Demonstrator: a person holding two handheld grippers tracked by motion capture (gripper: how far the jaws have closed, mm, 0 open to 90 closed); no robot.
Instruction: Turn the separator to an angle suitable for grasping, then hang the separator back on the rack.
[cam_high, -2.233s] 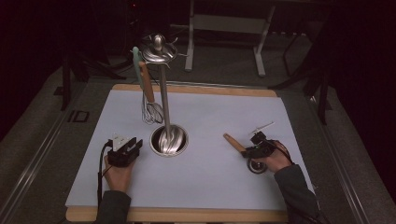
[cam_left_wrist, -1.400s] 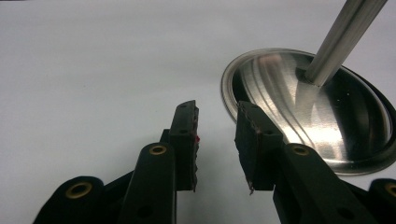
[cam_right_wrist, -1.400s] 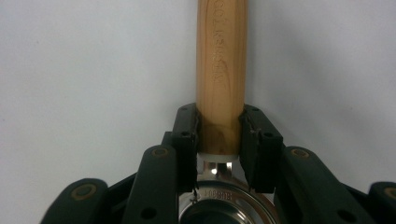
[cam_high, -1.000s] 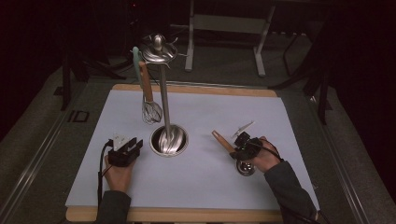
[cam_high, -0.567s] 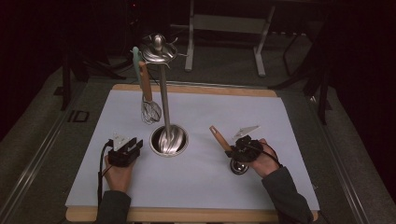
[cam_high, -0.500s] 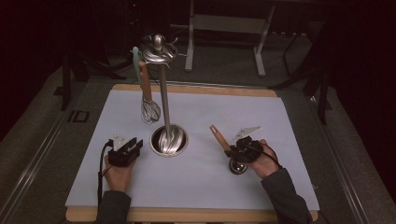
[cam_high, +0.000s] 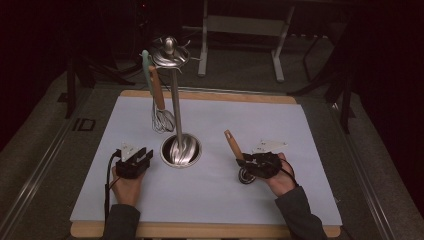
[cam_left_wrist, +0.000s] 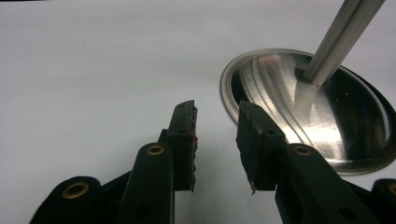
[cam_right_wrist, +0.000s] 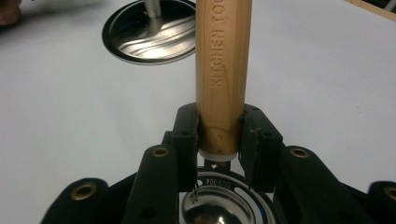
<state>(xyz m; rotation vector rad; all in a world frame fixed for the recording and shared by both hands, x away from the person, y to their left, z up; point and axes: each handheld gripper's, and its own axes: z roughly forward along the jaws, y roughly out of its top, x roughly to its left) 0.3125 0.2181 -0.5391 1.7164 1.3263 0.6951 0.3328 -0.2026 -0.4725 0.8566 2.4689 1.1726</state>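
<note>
Carrying step in hand: right tool (cam_right_wrist: 219, 154) is clamped on the wooden-handled ladle (cam_right_wrist: 223, 70), low over the counter (cam_high: 215, 195) beside the utensil stand (cam_high: 181, 149). Left tool (cam_left_wrist: 217, 140) stands apart, empty. Next: lift and hook the ladle on the stand's top.

Between your two grippers the white mat (cam_high: 210, 195) lies open; the utensil stand (cam_high: 176, 107) with its round base (cam_high: 181, 150) and hanging whisk (cam_high: 161, 112) blocks the middle-left path.

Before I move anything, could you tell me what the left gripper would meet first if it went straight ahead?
Probably the stand's round steel base: its rim lies just ahead of the open left gripper, slightly right. Depth is hard to judge.
</note>
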